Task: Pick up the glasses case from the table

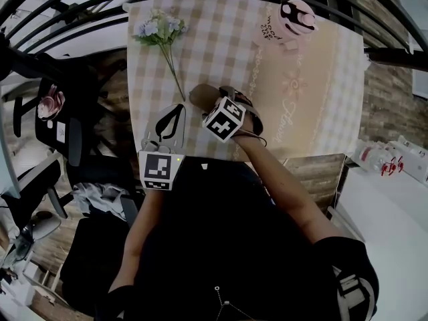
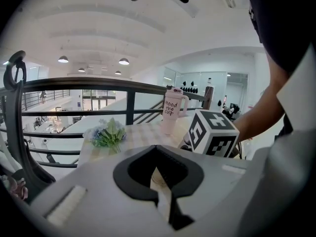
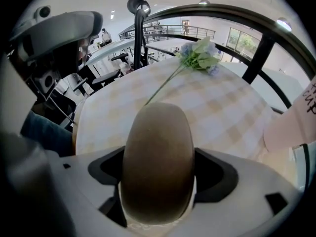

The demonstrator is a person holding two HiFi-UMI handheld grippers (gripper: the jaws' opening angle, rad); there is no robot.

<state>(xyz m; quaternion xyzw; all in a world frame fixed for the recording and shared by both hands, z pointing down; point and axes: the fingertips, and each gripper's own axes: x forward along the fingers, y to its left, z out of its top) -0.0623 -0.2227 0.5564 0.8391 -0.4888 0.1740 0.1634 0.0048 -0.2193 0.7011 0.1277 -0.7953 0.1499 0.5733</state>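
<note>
Straddling the brown glasses case (image 1: 202,95), centre frame on the checked tablecloth (image 1: 200,39), with right gripper (image 3: 160,169) spread wide, not yet squeezing, and left gripper (image 2: 159,177) closed, empty, lower left. Next, probably: closing on its sides, then lifting.

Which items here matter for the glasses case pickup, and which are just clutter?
In the job:
glasses case
right gripper, jaws open around the case

Lying about:
flowers
pink cup
checked tablecloth
left gripper, holding nothing
</note>
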